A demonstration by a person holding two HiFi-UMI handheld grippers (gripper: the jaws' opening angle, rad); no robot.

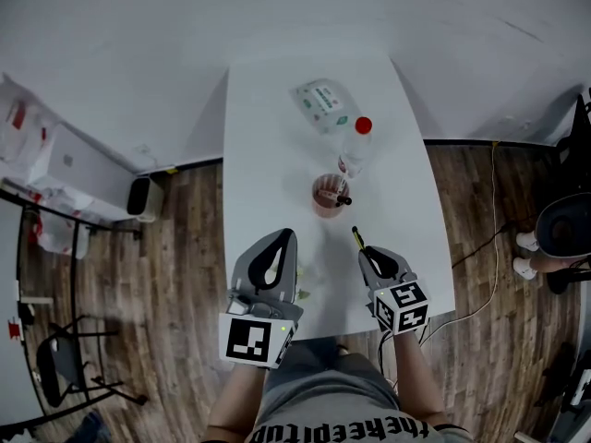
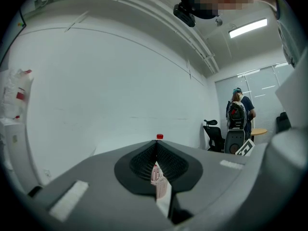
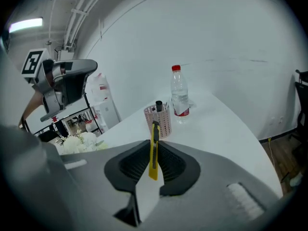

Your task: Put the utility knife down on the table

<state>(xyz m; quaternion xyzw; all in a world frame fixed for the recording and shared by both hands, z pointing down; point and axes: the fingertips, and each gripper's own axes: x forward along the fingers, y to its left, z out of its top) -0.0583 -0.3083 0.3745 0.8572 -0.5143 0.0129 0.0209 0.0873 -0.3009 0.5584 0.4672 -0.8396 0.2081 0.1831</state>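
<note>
A yellow utility knife (image 1: 357, 239) sticks out forward from my right gripper (image 1: 368, 256), which is shut on it over the near part of the white table (image 1: 268, 118). In the right gripper view the knife (image 3: 154, 148) stands on edge between the dark pads, pointing at a pink perforated pen holder (image 3: 159, 122). My left gripper (image 1: 284, 239) hovers to the left of it, its jaws closed together with nothing in them. In the left gripper view the left gripper (image 2: 156, 147) shows only a thin slit between its pads.
The pen holder (image 1: 330, 195) stands mid-table, with a red-capped water bottle (image 1: 355, 147) and a packet of wipes (image 1: 321, 103) behind it. White flowers (image 3: 79, 143) lie near the left gripper. Wooden floor lies on both sides, a shelf (image 1: 55, 183) at the left.
</note>
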